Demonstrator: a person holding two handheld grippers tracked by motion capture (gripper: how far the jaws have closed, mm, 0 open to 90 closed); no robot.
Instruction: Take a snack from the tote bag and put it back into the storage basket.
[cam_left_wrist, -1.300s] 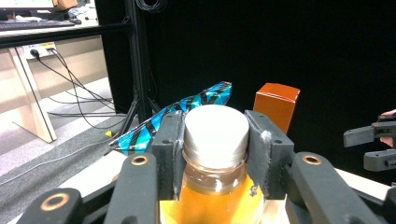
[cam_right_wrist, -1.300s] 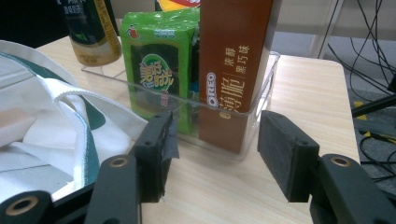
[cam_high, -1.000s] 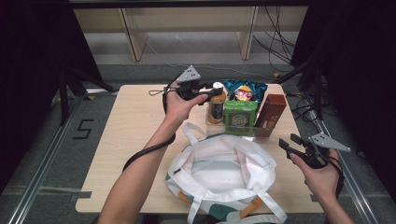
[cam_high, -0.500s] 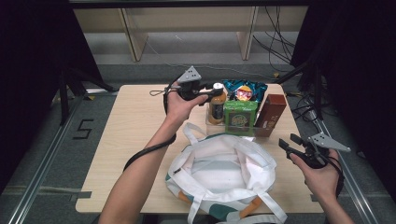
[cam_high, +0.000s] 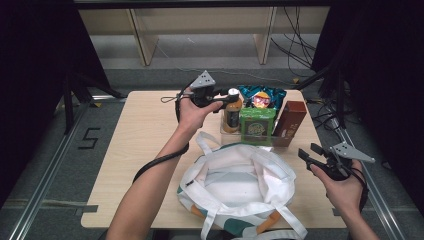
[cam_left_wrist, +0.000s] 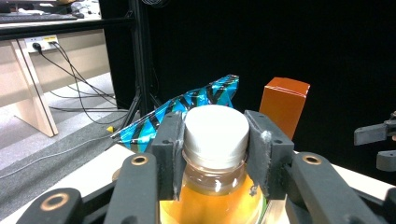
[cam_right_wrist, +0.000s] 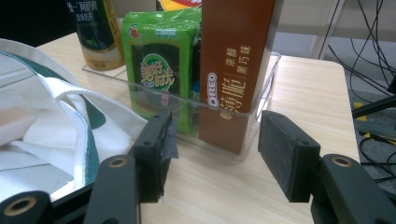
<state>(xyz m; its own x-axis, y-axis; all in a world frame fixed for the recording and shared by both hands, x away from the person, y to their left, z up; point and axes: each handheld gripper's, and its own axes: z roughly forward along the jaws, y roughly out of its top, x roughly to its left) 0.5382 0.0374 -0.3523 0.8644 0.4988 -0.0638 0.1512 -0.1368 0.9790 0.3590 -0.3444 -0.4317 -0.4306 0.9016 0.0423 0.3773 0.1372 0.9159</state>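
Observation:
An orange-juice bottle (cam_high: 232, 114) with a white cap (cam_left_wrist: 215, 127) stands at the left end of a clear tray (cam_right_wrist: 264, 100) at the back of the table. My left gripper (cam_high: 228, 99) reaches in from the left and is shut on the bottle's cap, one pad pressed against each side. My right gripper (cam_high: 307, 151) hovers low over the table's right side, in front of the tray. Its jaws are open with nothing between them, and they point at a brown Oreo box (cam_right_wrist: 233, 70).
The tray also holds a green packet (cam_high: 256, 125), the brown box (cam_high: 290, 120) and a blue snack bag (cam_high: 260, 96) behind them. A white tote bag (cam_high: 237, 185) lies open at the table's front middle. Bare wood spreads over the table's left half (cam_high: 140, 135).

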